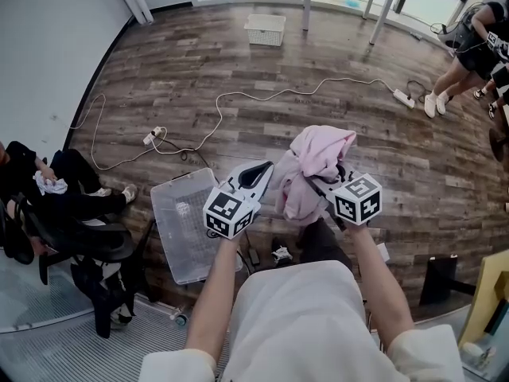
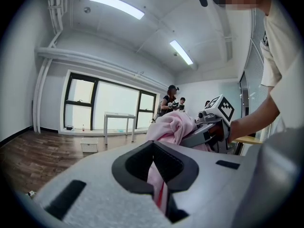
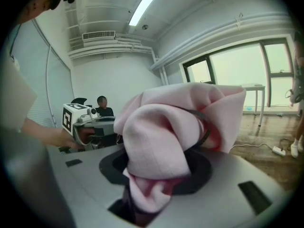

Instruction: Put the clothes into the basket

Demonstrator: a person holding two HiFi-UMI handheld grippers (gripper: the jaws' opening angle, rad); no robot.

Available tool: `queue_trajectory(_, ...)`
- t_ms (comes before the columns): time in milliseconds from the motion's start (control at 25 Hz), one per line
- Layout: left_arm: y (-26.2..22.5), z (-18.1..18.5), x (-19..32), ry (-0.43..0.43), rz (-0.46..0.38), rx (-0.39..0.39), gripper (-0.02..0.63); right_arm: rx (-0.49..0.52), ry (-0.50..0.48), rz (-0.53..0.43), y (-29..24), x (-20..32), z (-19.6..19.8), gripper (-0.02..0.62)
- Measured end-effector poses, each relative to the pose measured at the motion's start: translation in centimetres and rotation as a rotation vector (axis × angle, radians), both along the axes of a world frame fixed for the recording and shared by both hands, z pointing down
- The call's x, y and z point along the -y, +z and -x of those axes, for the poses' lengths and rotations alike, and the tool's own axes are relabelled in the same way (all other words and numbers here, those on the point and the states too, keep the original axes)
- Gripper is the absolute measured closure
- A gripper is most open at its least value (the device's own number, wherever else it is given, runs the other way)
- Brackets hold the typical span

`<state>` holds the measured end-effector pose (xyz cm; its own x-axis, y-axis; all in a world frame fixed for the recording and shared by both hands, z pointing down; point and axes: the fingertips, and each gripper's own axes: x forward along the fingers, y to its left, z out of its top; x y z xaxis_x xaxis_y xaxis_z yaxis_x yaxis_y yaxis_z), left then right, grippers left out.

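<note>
- Right claw [image 1: 320, 183]: clamped narrow on a bunched fold of the pink garment [image 1: 316, 159]. The cloth bulges over its jaws, so this grip likely carries the bulk.
- Left claw [image 1: 259, 175]: closed on a thin strip of the same garment, apparently to keep loose fabric gathered.
- Garment location: held in the air at frame centre, above the wooden floor [image 1: 262, 126].
- Basket [image 1: 163, 229]: on the floor, lower left of centre, beside the left claw. The garment is not yet in it.

Bare office, wood floor [image 1: 238, 70], strip lights [image 2: 116, 5]
</note>
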<state>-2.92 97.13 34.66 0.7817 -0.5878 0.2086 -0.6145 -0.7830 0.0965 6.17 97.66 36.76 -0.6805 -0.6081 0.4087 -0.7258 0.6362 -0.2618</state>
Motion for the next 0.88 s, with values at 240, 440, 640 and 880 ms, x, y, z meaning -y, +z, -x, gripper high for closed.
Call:
queue_trajectory(240,0.1,0.4,1.1,-0.006,0.003,0.006,0.594,0.001,0.011,0.000,0.1,1.3,0.1,0.414)
queue_trajectory(440,0.4,0.3,3.7,-0.040,0.026,0.015,0.594,0.007,0.020,-0.010,-0.2,3.9,0.1,0.414)
queue_trajectory(640,0.8,0.3,7.4,-0.047,0.035,0.050,0.594,0.007,0.028,-0.016,0.3,8.3,-0.3,0.414)
queue_trajectory(880,1.5,1.8,13.7,-0.131,0.082,0.063,0.594,0.017,0.034,-0.013,0.2,15.1,-0.9,0.414)
